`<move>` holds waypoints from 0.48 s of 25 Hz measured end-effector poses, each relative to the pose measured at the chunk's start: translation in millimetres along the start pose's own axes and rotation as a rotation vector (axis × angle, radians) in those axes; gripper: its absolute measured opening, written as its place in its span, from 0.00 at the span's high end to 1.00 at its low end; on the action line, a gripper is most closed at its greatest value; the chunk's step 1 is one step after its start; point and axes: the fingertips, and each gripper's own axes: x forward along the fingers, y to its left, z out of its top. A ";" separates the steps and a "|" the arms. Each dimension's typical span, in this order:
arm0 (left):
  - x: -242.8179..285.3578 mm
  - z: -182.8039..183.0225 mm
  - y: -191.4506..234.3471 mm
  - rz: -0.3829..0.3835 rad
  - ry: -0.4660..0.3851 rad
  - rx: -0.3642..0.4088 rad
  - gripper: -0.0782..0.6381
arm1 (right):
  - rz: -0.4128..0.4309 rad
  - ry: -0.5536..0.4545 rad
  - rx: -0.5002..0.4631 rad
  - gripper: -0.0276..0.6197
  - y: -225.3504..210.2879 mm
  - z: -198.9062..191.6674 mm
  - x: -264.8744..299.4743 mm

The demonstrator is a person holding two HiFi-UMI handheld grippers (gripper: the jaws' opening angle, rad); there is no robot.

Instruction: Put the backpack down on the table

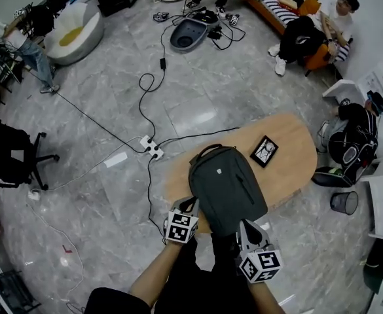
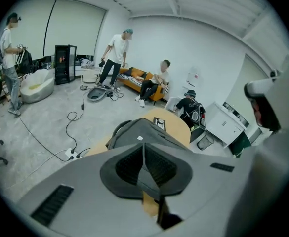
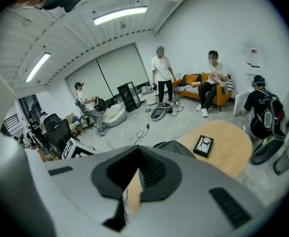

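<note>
The dark grey backpack (image 1: 225,185) lies flat on the oval wooden table (image 1: 289,156), its top handle pointing away from me. My left gripper (image 1: 192,205) hovers at the pack's near left corner, and its pads meet with nothing seen between them. My right gripper (image 1: 247,227) sits at the near right corner, jaws also together and empty. In the left gripper view the backpack (image 2: 134,130) shows just beyond the shut gripper (image 2: 144,154). From the right gripper view the backpack (image 3: 176,148) lies ahead of that gripper (image 3: 138,164).
A black framed item (image 1: 264,151) lies on the table right of the pack. A power strip (image 1: 152,147) with cables is on the floor to the left. A waste bin (image 1: 343,203) and a crouching person (image 1: 355,136) are to the right.
</note>
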 end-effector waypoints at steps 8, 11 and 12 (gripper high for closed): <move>-69.5 21.4 -26.7 -0.012 -0.070 0.076 0.86 | -0.026 -0.076 0.023 0.94 27.9 -1.3 -9.6; -91.4 31.8 -34.7 -0.030 -0.111 0.107 0.85 | -0.028 -0.102 0.014 0.94 39.0 -1.6 -13.4; -97.7 34.7 -37.1 -0.034 -0.123 0.125 0.86 | -0.028 -0.110 0.013 0.94 42.2 -1.6 -15.1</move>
